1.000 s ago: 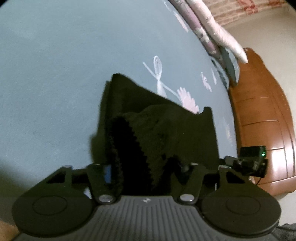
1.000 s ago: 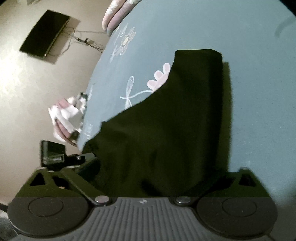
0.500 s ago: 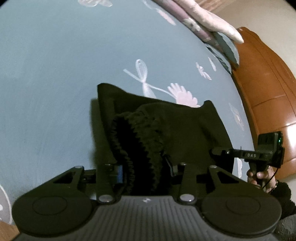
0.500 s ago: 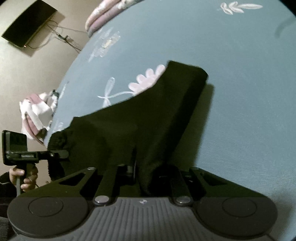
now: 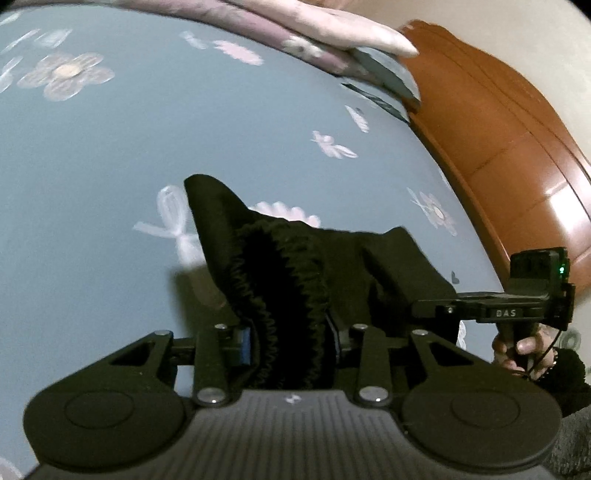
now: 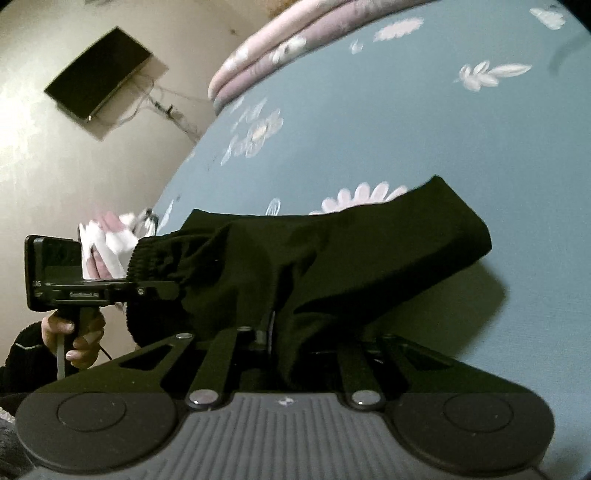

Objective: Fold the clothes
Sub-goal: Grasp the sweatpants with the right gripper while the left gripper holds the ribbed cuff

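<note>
A black garment (image 5: 295, 266) with a ruffled elastic waistband hangs lifted off the blue flowered bedsheet (image 5: 110, 155). My left gripper (image 5: 291, 336) has the bunched waistband between its fingers; its jaws are closing and the pads press on the cloth. In the right wrist view the garment (image 6: 351, 251) drapes from my right gripper (image 6: 295, 343), which is shut on a fold of it. Its far end still rests on the sheet. Each gripper shows in the other's view: the right gripper (image 5: 424, 308) at the cloth's right edge, the left gripper (image 6: 162, 288) at the waistband.
A folded pink quilt (image 5: 314, 33) lies at the bed's far end. The orange wooden bed frame (image 5: 517, 166) runs along the right side. A dark screen (image 6: 96, 74) hangs on the wall. A person's hand (image 6: 74, 332) holds the left gripper's handle.
Both grippers have closed on the garment and risen, pulling its near edge up off the sheet. The left gripper has rolled, and more of the bed shows.
</note>
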Motion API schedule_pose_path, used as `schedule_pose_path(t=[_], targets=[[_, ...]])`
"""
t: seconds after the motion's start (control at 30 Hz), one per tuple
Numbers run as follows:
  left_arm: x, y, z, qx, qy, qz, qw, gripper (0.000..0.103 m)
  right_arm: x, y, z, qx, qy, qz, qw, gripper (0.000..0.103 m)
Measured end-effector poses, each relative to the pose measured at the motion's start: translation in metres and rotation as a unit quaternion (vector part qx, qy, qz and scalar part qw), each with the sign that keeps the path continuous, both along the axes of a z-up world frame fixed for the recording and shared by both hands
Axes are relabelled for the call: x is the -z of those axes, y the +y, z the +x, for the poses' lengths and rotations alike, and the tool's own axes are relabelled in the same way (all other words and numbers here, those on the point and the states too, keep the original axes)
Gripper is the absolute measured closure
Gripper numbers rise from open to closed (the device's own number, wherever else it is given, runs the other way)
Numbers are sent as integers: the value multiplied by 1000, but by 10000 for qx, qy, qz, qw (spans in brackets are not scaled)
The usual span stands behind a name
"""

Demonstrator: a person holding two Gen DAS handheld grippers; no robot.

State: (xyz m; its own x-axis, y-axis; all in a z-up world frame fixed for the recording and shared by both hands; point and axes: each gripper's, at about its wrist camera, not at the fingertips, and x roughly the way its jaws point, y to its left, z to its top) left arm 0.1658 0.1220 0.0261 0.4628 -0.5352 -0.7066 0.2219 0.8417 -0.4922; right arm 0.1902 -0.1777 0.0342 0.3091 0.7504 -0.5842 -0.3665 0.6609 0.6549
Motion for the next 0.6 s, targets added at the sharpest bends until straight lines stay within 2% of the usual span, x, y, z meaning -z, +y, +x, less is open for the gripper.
schedule_pose_path(t=[0.13, 0.27, 0.4, 0.6], targets=[[-13, -38, 31, 489, -162, 28, 9987, 68, -16, -37, -14, 431, -242, -22, 9988, 89], [-25, -93, 68, 1137, -345, 58, 9929, 68, -33, -82, -35, 1007, -529, -130, 9934, 89], [-32, -164, 107, 1852, -443, 86, 9817, 69, -44, -130, -60, 1667, -740, -280, 9828, 88], [-35, -270, 151, 2580, -420, 50, 9652, 70, -46, -204, -92, 2574, -901, -416, 9612, 88]])
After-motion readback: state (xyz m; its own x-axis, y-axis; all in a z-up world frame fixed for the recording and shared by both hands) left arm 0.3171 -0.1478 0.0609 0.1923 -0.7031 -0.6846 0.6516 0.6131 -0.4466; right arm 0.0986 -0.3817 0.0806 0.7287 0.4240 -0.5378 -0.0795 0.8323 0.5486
